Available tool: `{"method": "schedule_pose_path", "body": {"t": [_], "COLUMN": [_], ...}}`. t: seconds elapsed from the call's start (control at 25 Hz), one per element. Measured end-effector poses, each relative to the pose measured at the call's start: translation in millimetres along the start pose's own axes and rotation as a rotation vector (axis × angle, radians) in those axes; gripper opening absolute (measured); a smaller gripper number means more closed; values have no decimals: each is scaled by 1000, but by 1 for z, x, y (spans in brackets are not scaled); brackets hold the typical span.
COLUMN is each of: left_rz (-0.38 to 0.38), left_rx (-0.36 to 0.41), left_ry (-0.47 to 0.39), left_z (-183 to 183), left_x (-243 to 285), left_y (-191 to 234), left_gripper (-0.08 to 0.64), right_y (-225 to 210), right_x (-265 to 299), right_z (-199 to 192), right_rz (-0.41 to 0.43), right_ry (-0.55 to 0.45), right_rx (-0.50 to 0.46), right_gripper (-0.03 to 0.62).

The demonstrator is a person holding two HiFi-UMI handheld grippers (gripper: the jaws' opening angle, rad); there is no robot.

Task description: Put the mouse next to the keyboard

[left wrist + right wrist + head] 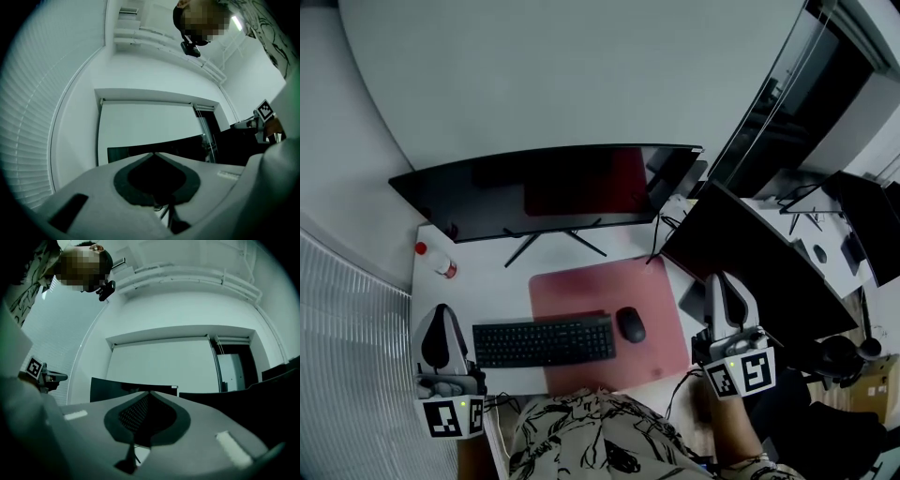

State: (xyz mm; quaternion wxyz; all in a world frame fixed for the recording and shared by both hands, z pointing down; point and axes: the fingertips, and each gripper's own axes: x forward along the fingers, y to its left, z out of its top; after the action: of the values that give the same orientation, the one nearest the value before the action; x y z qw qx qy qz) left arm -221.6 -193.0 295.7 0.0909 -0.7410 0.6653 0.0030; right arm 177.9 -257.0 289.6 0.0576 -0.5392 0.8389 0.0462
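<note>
A black mouse (630, 324) rests on the pink mat (581, 286), just right of the black keyboard (544, 341). My left gripper (441, 328) is held upright at the desk's left front corner, left of the keyboard, its jaws shut with nothing between them. My right gripper (727, 295) stands upright off the desk's right edge, jaws shut and empty. In the left gripper view the closed jaws (154, 154) point at the monitor and wall. The right gripper view shows its closed jaws (149, 393) the same way.
A wide dark monitor (548, 187) stands behind the mat on the white desk (487, 281). A small bottle with a red cap (441, 265) sits at the desk's left. A second dark screen (750, 253) is to the right, with office equipment beyond.
</note>
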Motion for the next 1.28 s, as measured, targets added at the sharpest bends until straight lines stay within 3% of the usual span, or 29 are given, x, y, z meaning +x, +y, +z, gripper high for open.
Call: {"method": "schedule_pose_path", "body": {"t": [0.24, 0.44, 0.84, 1.28], "left_rz": [36, 65, 103, 86], "left_rx": [14, 12, -11, -12], "left_ry": [15, 29, 34, 33], "left_z": [-2, -7, -14, -13], "left_x": [-11, -19, -24, -16], "left_y": [13, 23, 24, 16], "left_gripper": [-3, -3, -3, -3], "right_y": [-14, -15, -16, -9], "right_x": [-12, -15, -12, -10], "right_z": [4, 2, -6, -14], "right_rz": [-50, -30, -54, -46], "right_ry": [-17, -37, -5, 5], "right_rx": [-3, 63, 20, -3], "right_gripper": [5, 5, 5, 5]}}
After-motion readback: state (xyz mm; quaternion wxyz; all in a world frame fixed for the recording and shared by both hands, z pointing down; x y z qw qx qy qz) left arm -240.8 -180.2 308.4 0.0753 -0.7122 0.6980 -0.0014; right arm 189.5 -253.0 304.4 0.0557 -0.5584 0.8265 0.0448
